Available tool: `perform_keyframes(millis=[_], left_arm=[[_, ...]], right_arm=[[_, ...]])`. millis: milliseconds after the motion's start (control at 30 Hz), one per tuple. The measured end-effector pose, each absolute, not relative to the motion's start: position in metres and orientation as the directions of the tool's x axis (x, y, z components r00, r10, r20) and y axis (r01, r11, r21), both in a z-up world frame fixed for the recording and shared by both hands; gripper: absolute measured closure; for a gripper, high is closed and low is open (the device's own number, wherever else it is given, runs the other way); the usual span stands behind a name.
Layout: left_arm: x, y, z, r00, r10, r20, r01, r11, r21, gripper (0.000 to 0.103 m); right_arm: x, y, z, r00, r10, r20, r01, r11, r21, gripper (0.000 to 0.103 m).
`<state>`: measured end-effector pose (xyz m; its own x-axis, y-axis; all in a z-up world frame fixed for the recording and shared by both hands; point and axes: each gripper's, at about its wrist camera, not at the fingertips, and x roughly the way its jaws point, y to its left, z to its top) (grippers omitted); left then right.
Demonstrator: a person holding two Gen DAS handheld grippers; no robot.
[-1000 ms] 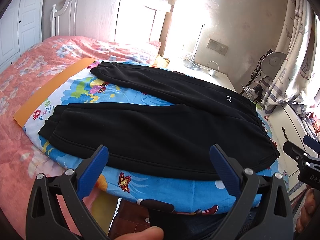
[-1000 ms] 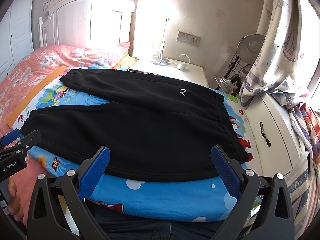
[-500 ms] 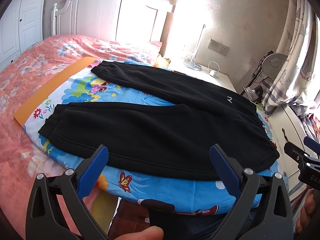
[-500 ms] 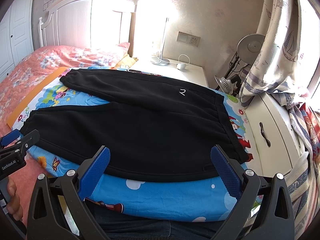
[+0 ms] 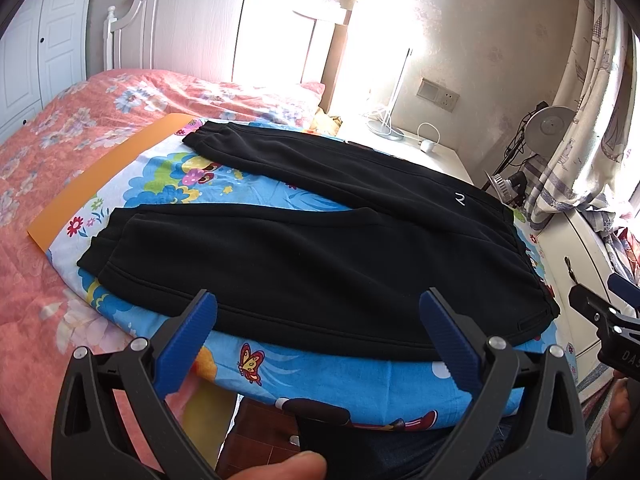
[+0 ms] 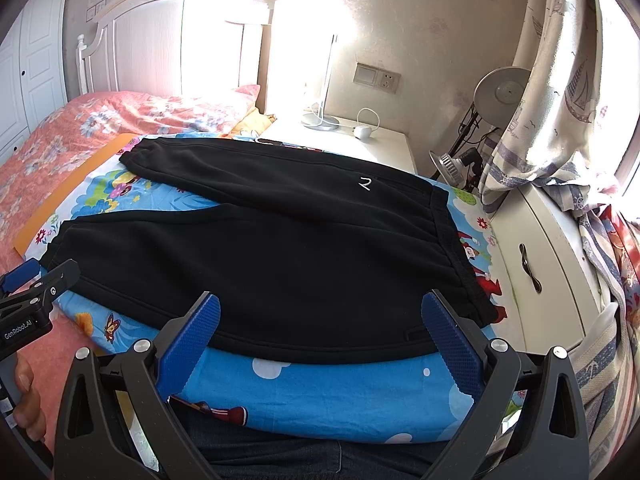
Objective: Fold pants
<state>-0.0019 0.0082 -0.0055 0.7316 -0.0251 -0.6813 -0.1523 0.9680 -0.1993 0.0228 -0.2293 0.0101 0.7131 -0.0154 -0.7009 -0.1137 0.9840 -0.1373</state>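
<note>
Soft black fleece pants [image 5: 304,256] lie flat on a cartoon-print sheet [image 5: 320,372], waistband rightward, 2 legs leftward. Left gripper [image 5: 318,336] and right gripper [image 6: 320,332] both hold their ribbed blue fingers apart.

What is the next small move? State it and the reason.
Probably lower both grippers to the near leg's edge: the pants lie flat and unfolded, legs apart, and the left gripper and right gripper hang open above that edge, holding nothing.

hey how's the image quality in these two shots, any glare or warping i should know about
Left wrist view: blown-out glare beside the white headboard; the black fleece pants on the cartoon-print blue sheet stay sharp. Right wrist view: the same glare washes out the wall, and fisheye bending curves the patterned curtain and frame edges.
</note>
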Motion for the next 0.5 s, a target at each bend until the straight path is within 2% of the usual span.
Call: perform_keyframes(millis=[500], left_arm=[[-0.0022,0.0083,-0.0059,0.731,-0.025,-0.682,-0.153,0.968,-0.2,0.002]], right_arm=[[0.023,-0.2301,0.0096,0.712,-0.015,-0.702,-0.113,0.984,-0.136,0.006]])
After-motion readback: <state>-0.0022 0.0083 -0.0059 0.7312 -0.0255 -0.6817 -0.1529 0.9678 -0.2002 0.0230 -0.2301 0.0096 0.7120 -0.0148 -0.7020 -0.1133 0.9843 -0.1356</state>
